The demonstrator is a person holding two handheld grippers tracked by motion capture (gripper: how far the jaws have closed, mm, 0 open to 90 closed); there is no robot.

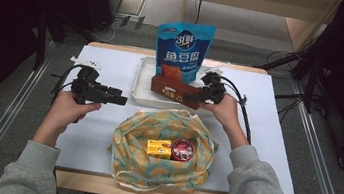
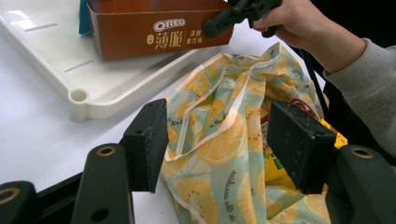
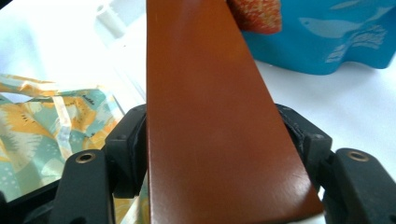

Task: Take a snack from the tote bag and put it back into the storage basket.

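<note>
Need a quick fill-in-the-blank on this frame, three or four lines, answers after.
1. The right gripper has its jaws around the brown ____ box.
2. That box rests in the white ____.
3. The left gripper is open at the ____-patterned bag.
4. Beside the yellow box in the bag lies a ____ round tin.

Missing words: Oreo; tray; lemon; red

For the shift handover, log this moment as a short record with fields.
work in hand: right gripper closed on the brown Oreo box
box position: one end over the white tray, in front of the blue fish-tofu snack pouch
left gripper: open, holding nothing, beside the lemon-print cloth bag
bag contents: yellow box and red-lidded round tin side by side
bag state: mouth open, on the white table
</note>
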